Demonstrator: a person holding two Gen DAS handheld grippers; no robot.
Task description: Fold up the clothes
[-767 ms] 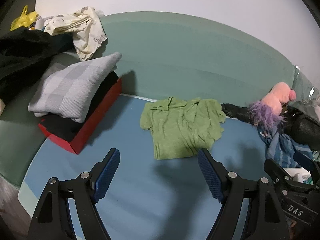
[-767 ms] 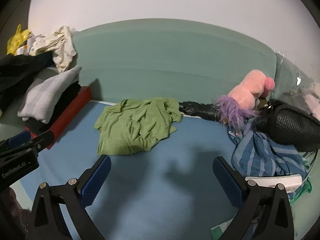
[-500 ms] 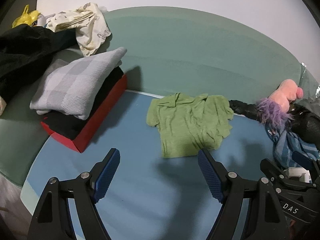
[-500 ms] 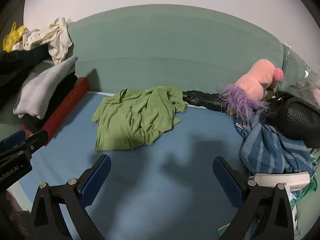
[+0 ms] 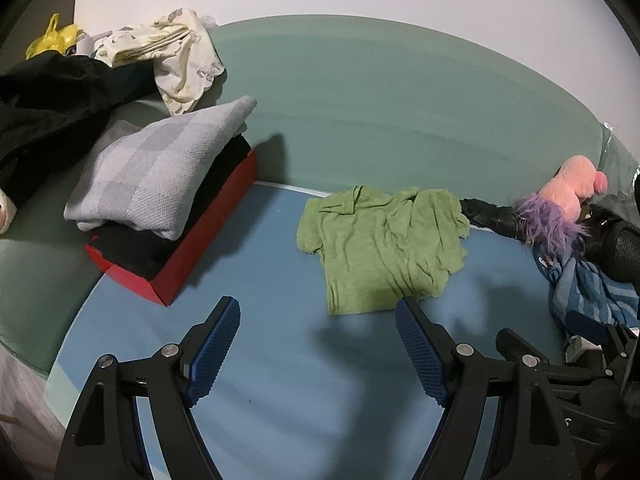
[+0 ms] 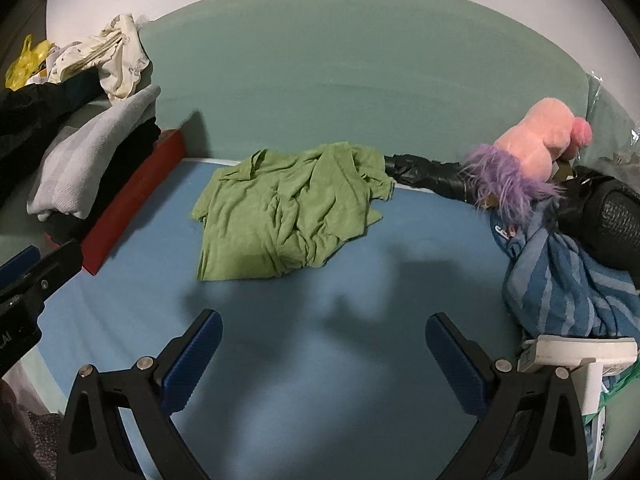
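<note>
A crumpled green shirt point(image 5: 384, 240) point(image 6: 288, 216) lies on the blue sheet point(image 5: 280, 360) point(image 6: 340, 360), close to the green backrest. My left gripper point(image 5: 318, 320) hangs open just short of the shirt's near hem, its right pad level with the hem's right end. My right gripper point(image 6: 322, 332) is also open, over bare sheet, nearer than the shirt and a little to its right. Nothing is between either pair of fingers. Each gripper's black frame shows at the edge of the other's view.
At the left, a grey folded cloth point(image 5: 160, 168) point(image 6: 88, 160) rests on dark clothes in a red box point(image 5: 192, 248) point(image 6: 132, 200). Black and cream garments point(image 5: 176, 56) are piled behind. At the right lie a pink and purple plush point(image 6: 520, 160), a blue striped cloth point(image 6: 568, 280) and a black bag point(image 6: 616, 224).
Both grippers have moved forward and lower toward the shirt, which now sits nearer and larger in both views. Both stayed open. The shirt itself has not moved.
</note>
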